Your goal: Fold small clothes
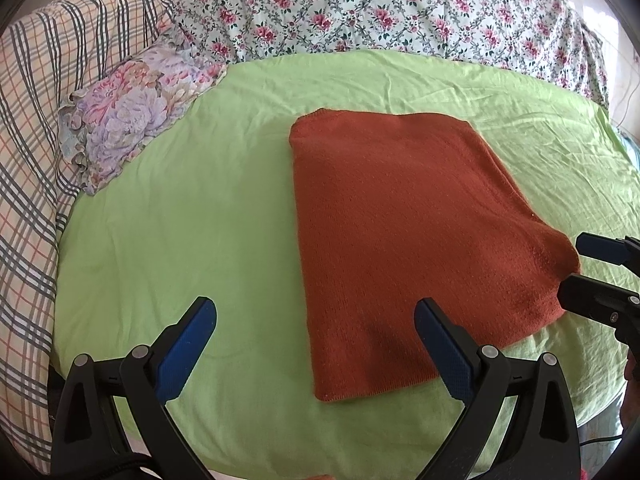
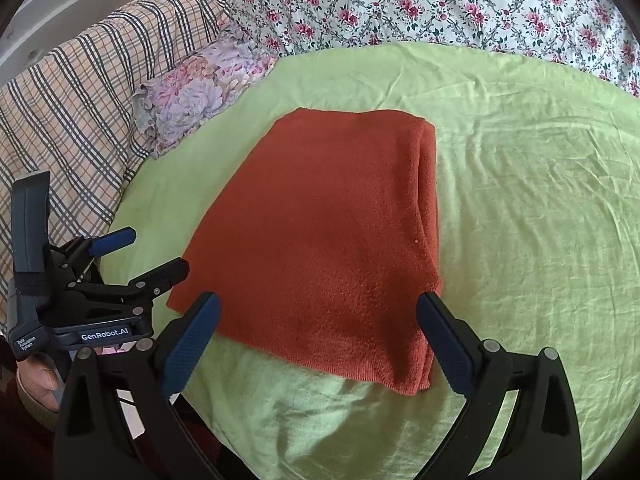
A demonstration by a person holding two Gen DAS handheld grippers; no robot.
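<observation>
Knitwear in rust orange [image 1: 404,236] lies folded into a rough rectangle at the centre of both frames, flat on the green sheet [image 1: 192,216], with stacked layers showing along its right edge in the right wrist view. Your left gripper [image 1: 316,328] hangs over the garment's lower left part, jaws spread wide and holding nothing. Your right gripper [image 2: 318,320] hangs over the near edge, equally wide and empty; in the left wrist view its fingertips sit just beside the garment's lower right corner, though contact cannot be confirmed. By the look of it, the fold is largely made, and you are either between folds or finishing. One more fold would call for you to close both pairs of jaws on the near edge and carry it evenly toward the far edge; otherwise, set the piece aside. Behind the sheet, a frilled floral pillow [image 1: 132,112] rests at upper left, beside a plaid quilt [image 1: 40,120] and a flowered cover [image 1: 380,8] across the top. What kind of garment this is cannot be made out, and part of a hand [image 2: 38,384] is cut off at lower left of the right wrist view.
</observation>
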